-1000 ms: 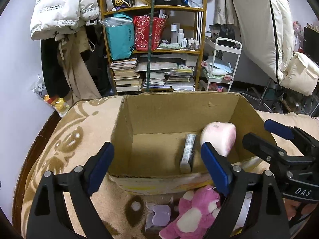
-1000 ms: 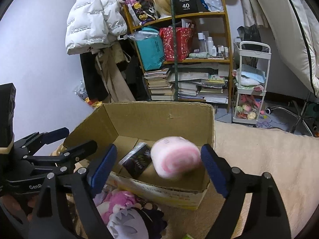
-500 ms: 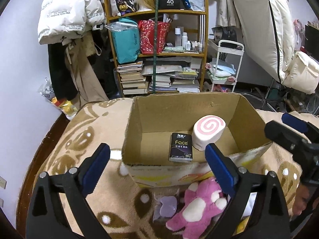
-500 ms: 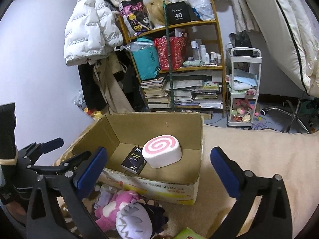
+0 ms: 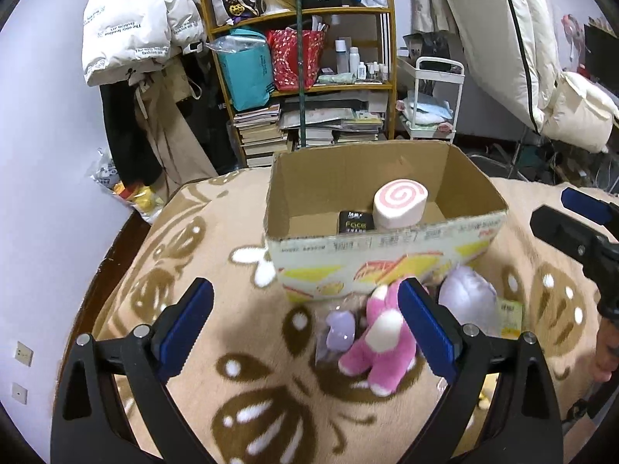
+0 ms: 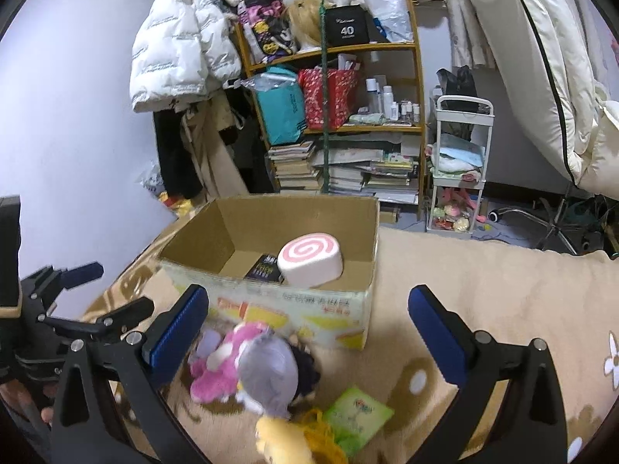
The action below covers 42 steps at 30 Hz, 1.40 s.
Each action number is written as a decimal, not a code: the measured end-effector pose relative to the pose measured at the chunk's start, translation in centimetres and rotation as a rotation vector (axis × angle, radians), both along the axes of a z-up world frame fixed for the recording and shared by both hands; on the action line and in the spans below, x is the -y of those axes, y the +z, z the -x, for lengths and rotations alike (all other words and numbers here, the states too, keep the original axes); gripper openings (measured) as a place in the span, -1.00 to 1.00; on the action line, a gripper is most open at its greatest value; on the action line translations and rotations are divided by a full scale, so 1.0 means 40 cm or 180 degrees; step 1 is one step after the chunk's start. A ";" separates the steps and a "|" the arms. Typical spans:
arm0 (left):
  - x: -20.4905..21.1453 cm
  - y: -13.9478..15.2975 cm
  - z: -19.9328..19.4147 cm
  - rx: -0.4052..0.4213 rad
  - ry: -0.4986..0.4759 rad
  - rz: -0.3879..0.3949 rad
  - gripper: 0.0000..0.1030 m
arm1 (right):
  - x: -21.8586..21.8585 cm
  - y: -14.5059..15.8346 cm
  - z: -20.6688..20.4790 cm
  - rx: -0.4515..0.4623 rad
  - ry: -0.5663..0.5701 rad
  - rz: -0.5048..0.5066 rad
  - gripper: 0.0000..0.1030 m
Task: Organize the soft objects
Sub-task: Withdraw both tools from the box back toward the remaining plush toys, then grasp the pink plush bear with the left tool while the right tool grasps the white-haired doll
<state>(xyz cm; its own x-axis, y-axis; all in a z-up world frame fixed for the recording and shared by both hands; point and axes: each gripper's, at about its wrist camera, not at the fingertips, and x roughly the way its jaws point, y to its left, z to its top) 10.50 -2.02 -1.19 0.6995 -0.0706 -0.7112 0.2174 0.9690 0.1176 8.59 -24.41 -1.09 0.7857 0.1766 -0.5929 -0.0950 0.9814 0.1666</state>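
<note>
Because the pink swirl cushion (image 6: pixel 310 258) is already laid inside the cardboard box (image 6: pixel 350 303), both the left gripper (image 5: pixel 305 326) and right gripper (image 6: pixel 307 332) are held wide and empty above the pink plush (image 5: pixel 381 342) waiting beside the box.

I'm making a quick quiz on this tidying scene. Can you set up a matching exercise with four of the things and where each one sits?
Things:
1. swirl cushion
2. pink plush
3. green packet
4. white puffer jacket

Places:
A. hanging by the shelf at the wall
B. inside the cardboard box, beside a black pack
C. on the blanket, nearer the camera than the purple-haired doll
D. on the blanket just in front of the box

Pairs: 1-B, 2-D, 3-C, 4-A
</note>
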 end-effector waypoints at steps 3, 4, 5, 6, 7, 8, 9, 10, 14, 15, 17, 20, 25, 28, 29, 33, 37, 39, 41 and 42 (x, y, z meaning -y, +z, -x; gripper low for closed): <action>-0.011 0.004 0.029 -0.0035 0.0071 -0.0031 0.85 | -0.013 0.000 0.030 -0.0046 0.0061 0.0043 1.00; -0.016 0.002 0.037 -0.0068 0.0084 -0.0007 0.85 | -0.018 0.000 0.040 -0.0051 0.0070 0.0055 1.00; -0.021 0.001 0.044 -0.0099 0.0089 0.0015 0.85 | -0.020 -0.001 0.050 -0.0055 0.0070 0.0056 1.00; -0.026 -0.002 0.050 -0.0144 0.0093 0.0037 0.85 | -0.024 -0.002 0.060 -0.0061 0.0081 0.0044 1.00; -0.030 -0.004 0.057 -0.0176 0.0101 0.0045 0.85 | -0.027 -0.003 0.065 -0.0070 0.0091 0.0036 1.00; -0.034 -0.006 0.065 -0.0195 0.0120 0.0048 0.85 | -0.031 -0.004 0.071 -0.0085 0.0102 0.0039 1.00; -0.035 -0.009 0.069 -0.0211 0.0128 0.0049 0.85 | -0.035 -0.004 0.072 -0.0094 0.0109 0.0045 1.00; -0.037 -0.011 0.075 -0.0236 0.0129 0.0056 0.85 | -0.038 -0.005 0.074 -0.0102 0.0117 0.0052 1.00; -0.033 -0.025 0.079 -0.0301 0.0117 0.0066 0.85 | -0.045 -0.017 0.074 -0.0161 0.0116 0.0060 1.00; -0.031 -0.029 0.076 -0.0316 0.0110 0.0064 0.85 | -0.045 -0.022 0.072 -0.0183 0.0112 0.0056 1.00; -0.025 -0.040 0.071 -0.0347 0.0098 0.0070 0.85 | -0.041 -0.031 0.063 -0.0229 0.0090 0.0030 1.00; -0.014 -0.056 0.060 -0.0402 0.0080 0.0076 0.85 | -0.033 -0.041 0.050 -0.0276 0.0054 -0.0045 1.00; 0.005 -0.079 0.044 -0.0526 0.0029 0.0165 0.85 | -0.022 -0.064 0.022 -0.0399 0.0000 -0.0162 1.00; 0.017 -0.098 0.032 -0.0588 0.0008 0.0143 0.85 | -0.006 -0.087 -0.001 -0.0566 -0.0030 -0.0394 1.00; 0.019 -0.104 0.028 -0.0604 0.0002 0.0131 0.85 | -0.003 -0.095 -0.008 -0.0611 -0.0024 -0.0461 1.00; 0.042 -0.132 0.002 -0.0705 -0.0047 0.0103 0.85 | -0.003 -0.122 -0.034 -0.0730 0.0004 -0.0485 1.00; 0.067 -0.162 -0.022 -0.0805 -0.0082 0.0076 0.85 | -0.016 -0.138 -0.058 -0.0804 0.0053 -0.0370 1.00; 0.076 -0.177 -0.031 -0.0861 -0.0093 0.0086 0.85 | -0.021 -0.145 -0.068 -0.0838 0.0084 -0.0409 1.00; 0.083 -0.192 -0.040 -0.0916 -0.0105 0.0077 0.85 | -0.029 -0.151 -0.077 -0.0865 0.0120 -0.0403 1.00; 0.088 -0.200 -0.045 -0.0941 -0.0112 0.0062 0.85 | -0.033 -0.154 -0.079 -0.0879 0.0127 -0.0378 1.00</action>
